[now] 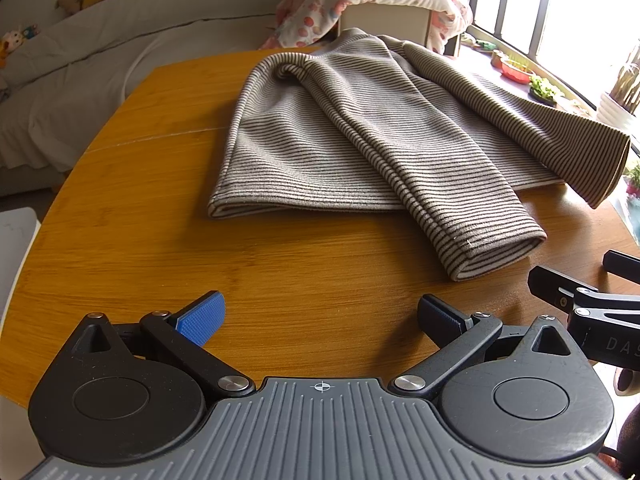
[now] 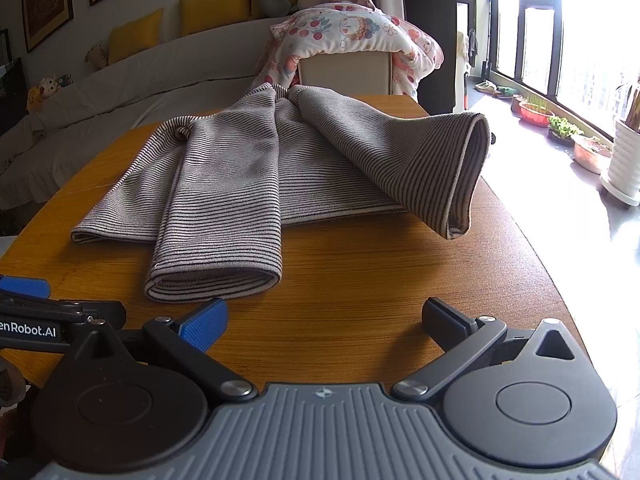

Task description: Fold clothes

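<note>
A grey-and-brown striped sweater (image 1: 340,132) lies on the wooden table (image 1: 160,220), also in the right wrist view (image 2: 240,176). One sleeve (image 1: 460,216) is folded across the body, its cuff toward me. The other sleeve (image 2: 432,168) sticks out to the right, its cuff over the table edge. My left gripper (image 1: 320,320) is open and empty above bare wood near the front edge. My right gripper (image 2: 324,324) is open and empty, just in front of the folded sleeve's cuff (image 2: 216,276). The right gripper also shows in the left wrist view (image 1: 592,304).
A chair draped with a floral blanket (image 2: 352,36) stands behind the table. A grey sofa (image 2: 120,88) with yellow cushions is at the back left. Plant pots (image 2: 592,148) line the window sill on the right. The table's right edge (image 2: 540,260) curves close by.
</note>
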Demonstrator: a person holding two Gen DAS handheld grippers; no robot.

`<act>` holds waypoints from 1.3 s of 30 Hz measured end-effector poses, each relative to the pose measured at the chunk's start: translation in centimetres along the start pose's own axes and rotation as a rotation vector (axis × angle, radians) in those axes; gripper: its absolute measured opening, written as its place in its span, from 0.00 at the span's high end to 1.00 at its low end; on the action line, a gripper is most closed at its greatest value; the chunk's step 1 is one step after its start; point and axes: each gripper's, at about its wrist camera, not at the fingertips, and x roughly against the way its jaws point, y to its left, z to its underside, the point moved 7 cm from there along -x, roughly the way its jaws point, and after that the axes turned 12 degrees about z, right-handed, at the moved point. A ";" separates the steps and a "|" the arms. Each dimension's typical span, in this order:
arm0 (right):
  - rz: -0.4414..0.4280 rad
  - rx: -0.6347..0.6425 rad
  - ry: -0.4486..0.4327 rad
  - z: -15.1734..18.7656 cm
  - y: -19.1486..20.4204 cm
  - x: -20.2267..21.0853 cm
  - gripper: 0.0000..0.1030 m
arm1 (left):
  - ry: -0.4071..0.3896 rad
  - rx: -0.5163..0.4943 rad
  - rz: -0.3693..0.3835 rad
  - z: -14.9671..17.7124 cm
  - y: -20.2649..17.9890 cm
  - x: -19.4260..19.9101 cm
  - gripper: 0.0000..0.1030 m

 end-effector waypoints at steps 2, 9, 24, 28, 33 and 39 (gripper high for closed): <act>0.001 -0.016 0.012 0.0 -0.1 0.0 0.00 | 0.006 -0.004 0.004 0.0 0.0 0.0 0.00; -0.032 -0.063 0.058 -0.4 -0.7 -0.1 0.00 | 0.050 0.018 0.205 -2.0 0.1 0.4 0.00; -0.153 0.064 0.020 -5.1 1.8 -2.7 0.00 | -0.051 0.092 0.371 -12.4 4.0 -6.8 0.00; -0.257 -0.037 -0.054 -9.1 2.1 -3.8 0.00 | -0.083 0.051 0.398 -11.5 4.5 -7.1 0.00; -0.323 -0.167 0.011 -12.3 2.3 -8.1 0.00 | -0.105 -0.118 0.374 -10.1 3.5 -6.7 0.00; -0.359 -0.194 0.118 -10.9 2.5 -10.4 0.00 | -0.095 -0.177 0.367 -8.6 3.4 -5.8 0.00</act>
